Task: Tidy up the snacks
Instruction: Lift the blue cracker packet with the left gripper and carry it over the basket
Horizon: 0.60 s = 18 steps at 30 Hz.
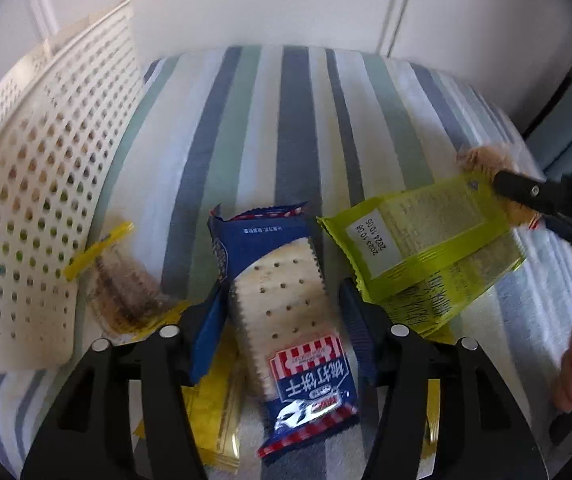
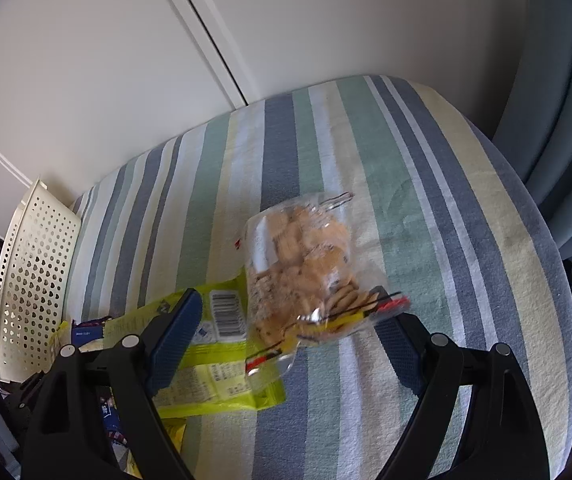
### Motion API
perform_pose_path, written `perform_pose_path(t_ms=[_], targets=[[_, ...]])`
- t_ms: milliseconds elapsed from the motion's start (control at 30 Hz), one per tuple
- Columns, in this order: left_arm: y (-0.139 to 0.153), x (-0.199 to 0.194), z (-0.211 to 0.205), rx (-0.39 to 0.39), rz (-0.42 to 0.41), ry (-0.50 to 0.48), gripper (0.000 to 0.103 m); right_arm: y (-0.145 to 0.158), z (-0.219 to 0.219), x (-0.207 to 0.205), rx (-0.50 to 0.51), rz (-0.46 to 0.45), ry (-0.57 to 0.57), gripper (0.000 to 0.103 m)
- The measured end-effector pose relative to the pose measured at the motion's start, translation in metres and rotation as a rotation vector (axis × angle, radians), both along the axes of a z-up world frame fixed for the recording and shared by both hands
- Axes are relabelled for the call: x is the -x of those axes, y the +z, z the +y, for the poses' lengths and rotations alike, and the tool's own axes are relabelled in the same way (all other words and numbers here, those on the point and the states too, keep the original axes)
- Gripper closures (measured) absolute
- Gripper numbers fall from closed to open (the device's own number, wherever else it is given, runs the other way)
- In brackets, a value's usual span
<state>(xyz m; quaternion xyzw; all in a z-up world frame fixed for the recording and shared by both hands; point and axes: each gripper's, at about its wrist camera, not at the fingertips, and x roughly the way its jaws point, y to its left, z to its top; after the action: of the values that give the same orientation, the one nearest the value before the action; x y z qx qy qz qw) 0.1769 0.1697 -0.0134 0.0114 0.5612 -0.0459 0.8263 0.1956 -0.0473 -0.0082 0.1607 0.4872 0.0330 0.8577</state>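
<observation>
One blue cracker pack [image 1: 286,312] lies on the striped worktop [image 2: 425,184] between the wide-open, empty left gripper [image 1: 272,326]. One clear biscuit bag [image 2: 305,268] sits between the open right gripper [image 2: 286,332], overlapping two green packets [image 2: 214,364]. One perforated basket [image 1: 38,200] stands left.

A home, likely a bedroom: a striped cotton cover [image 2: 365,152] (soft, mattress-like) against white panelled wardrobe doors [image 2: 86,60].
</observation>
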Motion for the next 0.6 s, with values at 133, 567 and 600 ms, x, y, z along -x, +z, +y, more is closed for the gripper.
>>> perform_pose_path(t_ms=[133, 567, 600], targets=[[-0.002, -0.009, -0.007, -0.023, 0.005, -0.017, 0.044, 0.0, -0.004, 0.0, -0.004, 0.0, -0.011, 0.018], [0.039, 0.019, 0.03, 0.103, -0.127, -0.007, 0.058, 0.0, -0.017, -0.002, -0.014, -0.001, -0.038, 0.018], [0.045, 0.022, 0.035, 0.109, -0.141, -0.008, 0.058, 0.0, -0.018, -0.003, -0.017, -0.002, -0.042, 0.018]])
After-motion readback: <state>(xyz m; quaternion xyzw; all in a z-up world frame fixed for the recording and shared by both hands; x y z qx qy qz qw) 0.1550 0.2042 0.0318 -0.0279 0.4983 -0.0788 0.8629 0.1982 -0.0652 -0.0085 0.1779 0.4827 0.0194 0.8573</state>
